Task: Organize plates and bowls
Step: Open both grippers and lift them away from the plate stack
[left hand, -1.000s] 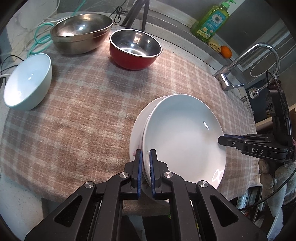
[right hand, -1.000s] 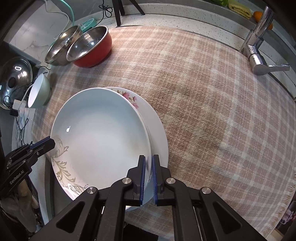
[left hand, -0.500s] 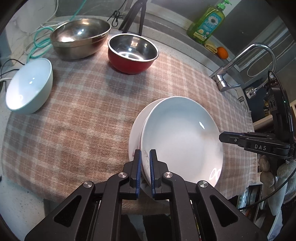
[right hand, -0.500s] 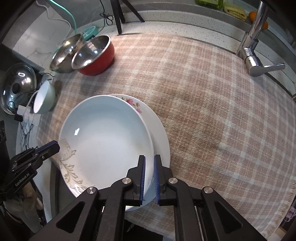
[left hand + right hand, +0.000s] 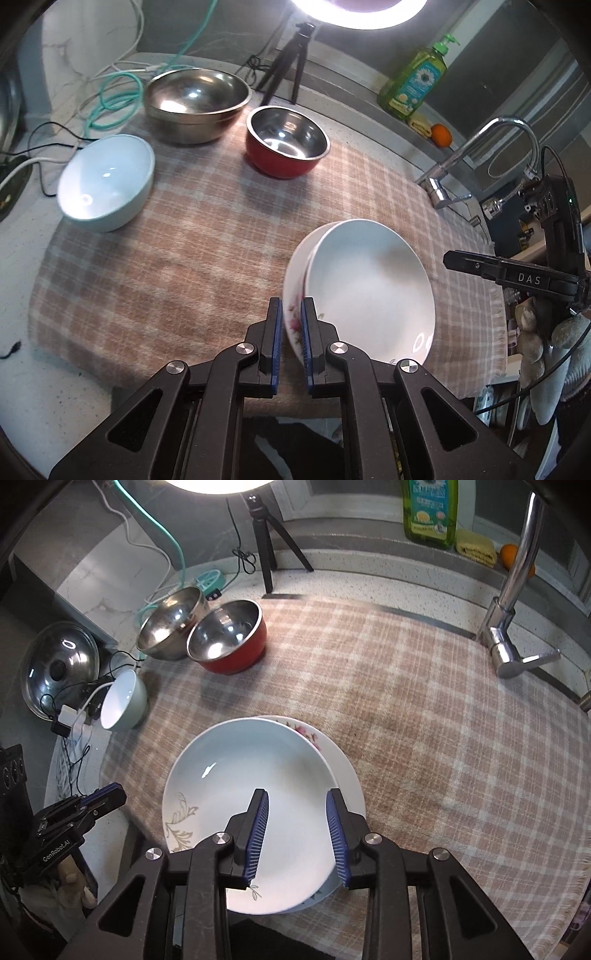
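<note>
**Plates stacked, both grippers clear; the bowls lie ahead and to the left**

My right gripper (image 5: 296, 797) hangs over the near half of the pale blue-white plate with a grey leaf scroll (image 5: 251, 775). Its jaws have just been opening and stand apart. The plate shows in the gap, but neither pad presses on it.

That plate sits on the white plate with pink flowers (image 5: 343, 771), pushed a little to the left, so the floral rim shows as a crescent on the right. Both rest on the pink-and-grey checked cloth (image 5: 424, 738).

My left gripper (image 5: 290, 306) has its fingers drawn almost together on nothing. The right wrist view shows it well apart from the stack's left edge.

I judge the bowls to be next. The pale green ceramic bowl (image 5: 107, 184), the red bowl with a steel lining (image 5: 288, 147) and the large steel bowl (image 5: 195, 99) all stand beyond the plates, towards the left. My left hand is nearer, and the pale bowl is nearest to it.

Legible writing: "DAS" (image 5: 529, 278) on the right gripper and "GenRobot.AI" (image 5: 55, 849) on the left. The label on the green soap bottle (image 5: 413, 85) is too small to read.
</note>
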Demonstrator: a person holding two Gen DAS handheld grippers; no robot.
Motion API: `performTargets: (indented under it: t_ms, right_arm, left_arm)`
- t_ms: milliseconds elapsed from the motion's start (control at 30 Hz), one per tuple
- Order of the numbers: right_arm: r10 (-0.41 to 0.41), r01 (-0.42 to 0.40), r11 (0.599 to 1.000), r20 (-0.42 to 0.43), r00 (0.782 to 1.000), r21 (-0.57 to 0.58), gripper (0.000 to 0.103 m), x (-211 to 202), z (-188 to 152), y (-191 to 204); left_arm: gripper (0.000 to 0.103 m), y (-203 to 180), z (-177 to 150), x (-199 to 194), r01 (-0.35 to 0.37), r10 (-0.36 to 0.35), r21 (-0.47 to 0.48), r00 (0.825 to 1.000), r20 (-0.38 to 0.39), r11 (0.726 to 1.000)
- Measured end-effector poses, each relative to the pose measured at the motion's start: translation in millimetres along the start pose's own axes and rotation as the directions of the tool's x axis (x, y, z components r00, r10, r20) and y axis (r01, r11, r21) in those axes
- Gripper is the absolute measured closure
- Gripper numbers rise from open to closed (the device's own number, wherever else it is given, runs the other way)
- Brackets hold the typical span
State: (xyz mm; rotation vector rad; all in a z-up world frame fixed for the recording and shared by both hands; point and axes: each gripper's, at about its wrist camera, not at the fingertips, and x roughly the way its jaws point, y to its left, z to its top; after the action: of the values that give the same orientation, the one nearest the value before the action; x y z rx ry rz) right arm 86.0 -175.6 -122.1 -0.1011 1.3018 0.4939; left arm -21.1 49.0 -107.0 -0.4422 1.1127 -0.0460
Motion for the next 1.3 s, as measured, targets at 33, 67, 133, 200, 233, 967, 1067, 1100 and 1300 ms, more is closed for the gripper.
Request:
performTargets:
  t_ms: [33,67,133,200,233,967,1067,1100,1300]
  right_arm:
    - [0.006,-0.006,1.0,0.008,1.0,-0.003,0.073,-1,1,1]
    - [0.015,-0.015,1.0,0.018,1.0,-0.005,0.073,-3,3,1]
    - [0.027,-0.027,1.0,0.037,0.999,-0.011,0.072,-6,6,2]
    - [0.041,-0.04,0.999,0.062,0.997,-0.024,0.072,-9,11,4]
    - [0.053,-0.051,0.998,0.073,0.996,-0.03,0.072,-11,12,5]
    - [0.205,-0.198,0.976,0.081,0.975,-0.09,0.071,-9,62,56]
    - [0.198,-0.192,0.98,0.108,0.974,-0.057,0.071,-3,77,69]
    - [0.195,-0.192,0.981,0.116,0.974,-0.043,0.071,-1,82,72]
    - [0.192,-0.204,0.976,0.141,0.971,0.077,0.071,26,117,90]
  left_arm:
    - [0.095,4,-1,-4,-0.005,0.006,-0.013,1.0,0.009,1.0]
    - [0.095,8,-2,-7,-0.011,0.011,-0.026,1.0,0.017,1.0]
    - [0.095,16,-2,-14,-0.029,0.031,-0.056,0.999,0.037,0.998]
    - [0.095,23,-4,-19,-0.045,0.05,-0.087,0.997,0.052,0.995]
    - [0.095,27,-4,-22,-0.048,0.054,-0.104,0.997,0.058,0.993]
    - [0.091,79,44,-54,-0.082,0.108,-0.196,0.987,0.123,0.977]
    - [0.091,95,69,-50,-0.057,0.076,-0.155,0.99,0.117,0.986]
    - [0.091,100,77,-48,-0.054,0.07,-0.142,0.991,0.111,0.988]
    - [0.091,130,135,-29,-0.035,0.039,-0.054,0.996,0.074,0.998]
